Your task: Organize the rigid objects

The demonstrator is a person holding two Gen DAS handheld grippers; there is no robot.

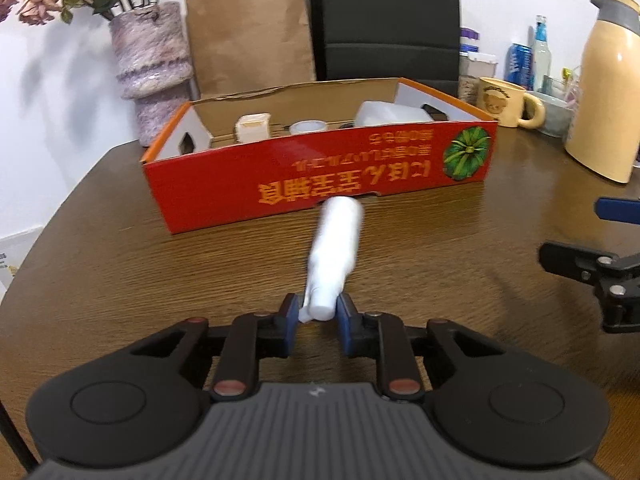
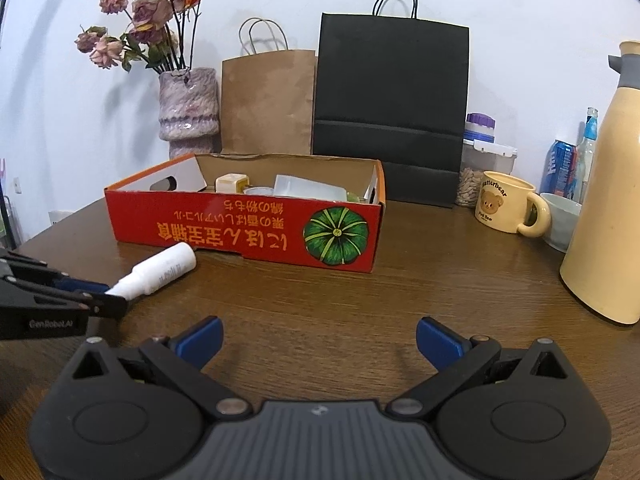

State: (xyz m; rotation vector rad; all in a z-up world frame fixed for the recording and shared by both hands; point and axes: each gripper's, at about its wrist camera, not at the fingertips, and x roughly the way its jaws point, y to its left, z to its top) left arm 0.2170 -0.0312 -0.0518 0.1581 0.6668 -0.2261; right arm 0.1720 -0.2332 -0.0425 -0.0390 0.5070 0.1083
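My left gripper (image 1: pixel 318 312) is shut on the cap end of a white bottle (image 1: pixel 334 252), which points toward the red cardboard box (image 1: pixel 320 184). In the right wrist view the bottle (image 2: pixel 160 270) is held just above the wooden table, its far end close to the red box (image 2: pixel 248 232), with the left gripper (image 2: pixel 116 296) at the left edge. The box holds a small cream box (image 2: pixel 229 183), a clear container (image 2: pixel 308 189) and other small items. My right gripper (image 2: pixel 318 340) is open and empty over the table, in front of the box.
Behind the box stand a purple vase with dried roses (image 2: pixel 188 112), a brown paper bag (image 2: pixel 268 100) and a black bag (image 2: pixel 390 108). At the right are a bear mug (image 2: pixel 506 208), a cream thermos (image 2: pixel 612 216), a bowl, cans and jars.
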